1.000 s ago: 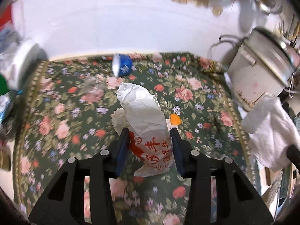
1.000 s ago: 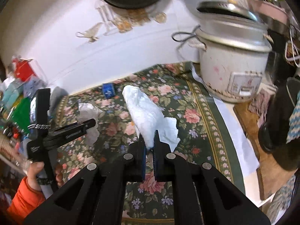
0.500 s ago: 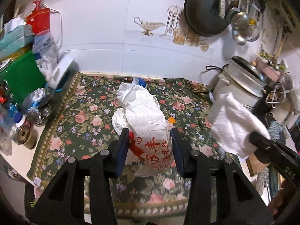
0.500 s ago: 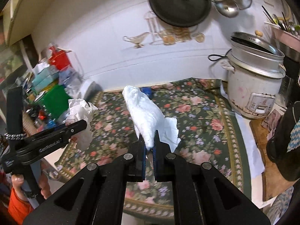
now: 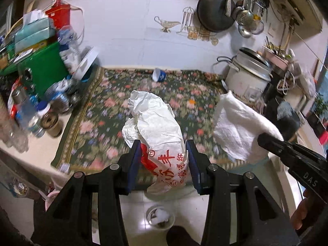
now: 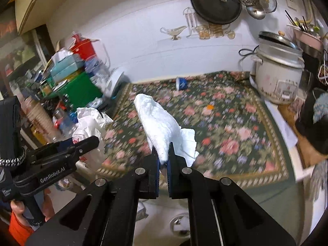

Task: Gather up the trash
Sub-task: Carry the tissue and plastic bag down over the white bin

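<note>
Left hand-held gripper (image 5: 164, 160) pinched a crumpled white bag (image 5: 157, 127) with red print above the floral bench (image 5: 98, 123) edge. Right hand-held gripper (image 6: 163, 160), pressed together, clamped a white paper towel (image 6: 160, 123) over the same bench (image 6: 235, 127).

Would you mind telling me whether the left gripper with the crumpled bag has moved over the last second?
Yes. The left gripper, holding the crumpled bag, has pulled back from the wall: the blue cup now looks farther off and the floor shows below the tablecloth.
</note>
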Demonstrator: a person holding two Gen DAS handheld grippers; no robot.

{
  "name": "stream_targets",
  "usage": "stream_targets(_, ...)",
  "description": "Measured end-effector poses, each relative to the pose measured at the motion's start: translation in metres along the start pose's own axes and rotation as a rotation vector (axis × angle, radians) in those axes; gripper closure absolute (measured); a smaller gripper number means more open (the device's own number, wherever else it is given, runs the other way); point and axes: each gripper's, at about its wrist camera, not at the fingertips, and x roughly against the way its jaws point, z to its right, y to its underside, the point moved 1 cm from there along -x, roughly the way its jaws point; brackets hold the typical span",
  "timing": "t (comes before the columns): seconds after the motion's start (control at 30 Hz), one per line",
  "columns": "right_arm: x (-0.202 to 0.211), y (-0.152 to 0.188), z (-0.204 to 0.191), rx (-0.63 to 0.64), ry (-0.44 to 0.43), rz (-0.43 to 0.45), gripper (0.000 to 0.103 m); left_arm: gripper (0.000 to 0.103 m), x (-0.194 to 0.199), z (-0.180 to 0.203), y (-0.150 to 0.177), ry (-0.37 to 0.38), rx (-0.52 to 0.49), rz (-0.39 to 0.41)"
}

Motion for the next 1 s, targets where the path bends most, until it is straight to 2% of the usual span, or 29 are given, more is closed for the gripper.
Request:
stream_targets(0.23, 0.008, 0.061, -0.042, -0.033, 0.006, -0.055, 0.098, 0.060, 0.037, -0.023, 0.061, 0.017, -0.008, -0.042)
stream_targets(0.47, 0.010, 0.111, -0.049, -0.074, 0.027, -0.159, 0.098, 0.060, 0.034, -0.026, 0.102, 0.034, -0.006, -0.139)
stream_targets(0.6, 0.006, 0.134, -0.039, -0.103, 0.048, -0.211, 0.097, 0.060, 0.018, -0.022, 0.126, 0.038, 0.000, -0.194)
stream_targets(0.77, -0.019, 0.164, -0.008, -0.139, 0.065, -0.295, 0.097, 0.060, -0.018, -0.013, 0.154, 0.030, 0.011, -0.267)
stream_targets(1.0, -0.069, 0.212, 0.041, -0.147, 0.088, -0.399, 0.097, 0.060, -0.096, -0.007, 0.204, 0.019, 0.090, -0.330)
